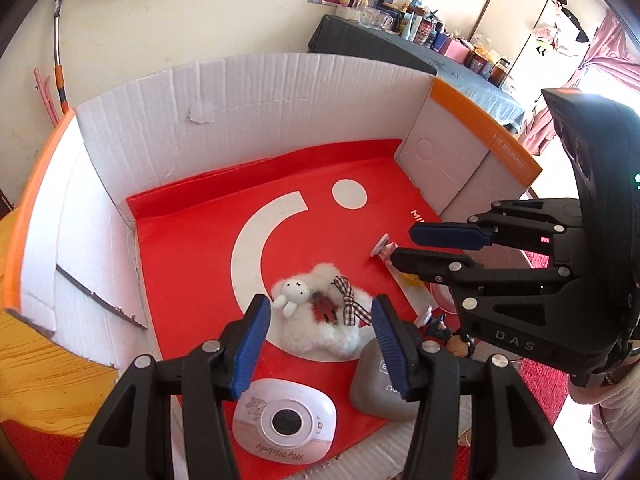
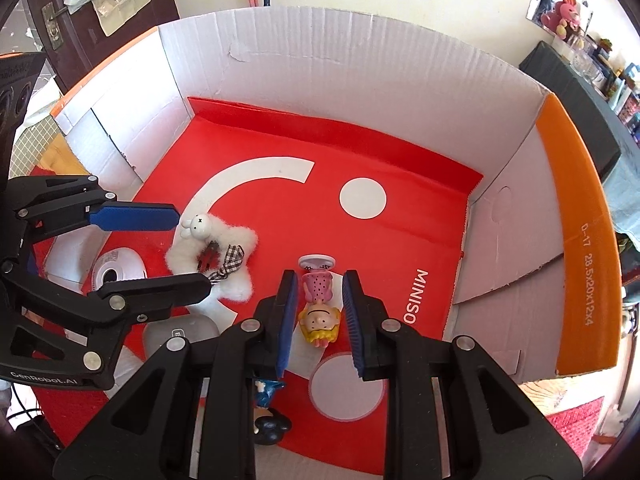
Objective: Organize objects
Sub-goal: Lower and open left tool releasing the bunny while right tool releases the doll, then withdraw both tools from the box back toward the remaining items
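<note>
I see five things already lying in the box [image 2: 576, 216]: a fluffy clip [image 1: 320, 320], two figurines, a white device [image 1: 284, 426], a grey case [image 1: 380, 384]. My left gripper [image 1: 320, 344] hangs part-open, empty, above the clip. My right gripper [image 2: 320, 320] looks narrow, straddling the blonde figurine [image 2: 320, 308]; I can't tell whether it grips. Sorting seems mostly done.

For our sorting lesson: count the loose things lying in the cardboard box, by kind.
Small figurines: 2, a yellow-haired one and a dark blue one
Fluffy hair clip with rabbit: 1
White gadget: 1
Grey case: 1
Total: 5
</note>
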`<state>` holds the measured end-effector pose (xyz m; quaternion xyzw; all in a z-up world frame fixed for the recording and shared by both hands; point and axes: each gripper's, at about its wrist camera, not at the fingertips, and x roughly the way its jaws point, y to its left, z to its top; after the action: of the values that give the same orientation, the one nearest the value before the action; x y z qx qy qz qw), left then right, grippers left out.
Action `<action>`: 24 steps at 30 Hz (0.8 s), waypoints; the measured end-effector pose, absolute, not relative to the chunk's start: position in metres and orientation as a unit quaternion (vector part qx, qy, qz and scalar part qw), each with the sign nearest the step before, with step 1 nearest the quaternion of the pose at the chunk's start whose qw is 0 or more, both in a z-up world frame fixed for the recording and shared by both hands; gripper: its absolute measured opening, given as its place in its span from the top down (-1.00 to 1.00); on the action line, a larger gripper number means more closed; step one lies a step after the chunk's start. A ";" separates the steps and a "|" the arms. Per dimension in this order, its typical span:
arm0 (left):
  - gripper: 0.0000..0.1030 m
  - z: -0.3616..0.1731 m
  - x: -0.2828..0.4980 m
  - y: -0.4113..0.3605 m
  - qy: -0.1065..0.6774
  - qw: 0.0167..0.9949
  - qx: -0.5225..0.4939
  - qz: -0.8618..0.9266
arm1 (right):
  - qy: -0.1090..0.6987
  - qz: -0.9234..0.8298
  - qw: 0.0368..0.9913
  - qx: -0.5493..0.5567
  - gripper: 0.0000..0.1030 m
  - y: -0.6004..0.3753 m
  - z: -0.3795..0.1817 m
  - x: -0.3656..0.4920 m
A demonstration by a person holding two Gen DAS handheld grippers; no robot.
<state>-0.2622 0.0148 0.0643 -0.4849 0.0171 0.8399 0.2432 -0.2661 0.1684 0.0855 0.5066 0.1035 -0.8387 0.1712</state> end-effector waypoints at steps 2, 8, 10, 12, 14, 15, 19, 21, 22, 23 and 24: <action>-0.09 0.071 -0.258 0.012 0.016 0.242 -0.476 0.845 | 0.097 -0.845 0.171 0.497 0.57 0.168 0.092 -0.262; -0.12 0.087 -0.243 0.006 -0.001 0.233 -0.448 0.863 | 0.089 -0.863 0.172 0.466 0.57 0.169 0.110 -0.226; -0.13 0.091 -0.237 0.004 -0.006 0.230 -0.438 0.869 | 0.086 -0.870 0.173 0.454 0.57 0.184 0.112 -0.223; -0.19 0.095 -0.229 0.002 -0.008 0.225 -0.426 0.876 | 0.086 -0.877 0.173 0.440 0.56 0.181 0.107 -0.233; -0.19 0.100 -0.219 0.000 -0.009 0.222 -0.413 0.883 | 0.086 -0.884 0.171 0.427 0.56 0.184 0.114 -0.220; -0.19 0.103 -0.215 0.000 -0.009 0.221 -0.408 0.886 | 0.085 -0.887 0.171 0.421 0.56 0.180 0.108 -0.221; -0.24 0.113 -0.193 -0.002 -0.006 0.216 -0.380 0.899 | 0.068 -0.897 0.178 0.398 0.56 0.186 0.119 -0.202; -0.26 0.118 -0.181 -0.002 -0.007 0.217 -0.366 0.905 | 0.058 -0.901 0.187 0.386 0.56 0.188 0.127 -0.190; -0.28 0.120 -0.174 -0.003 -0.008 0.216 -0.358 0.908 | 0.055 -0.905 0.186 0.379 0.56 0.189 0.131 -0.184; -0.31 0.122 -0.167 -0.003 -0.008 0.214 -0.351 0.912 | 0.052 -0.909 0.185 0.369 0.56 0.190 0.134 -0.178; -0.33 0.125 -0.159 -0.005 -0.009 0.209 -0.343 0.916 | 0.049 -0.913 0.184 0.361 0.56 0.191 0.138 -0.172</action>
<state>-0.1591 -0.0046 0.1247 -0.3429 -0.0095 0.9157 0.2093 -0.1717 0.1915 0.1376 0.3611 0.0491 -0.9128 0.1844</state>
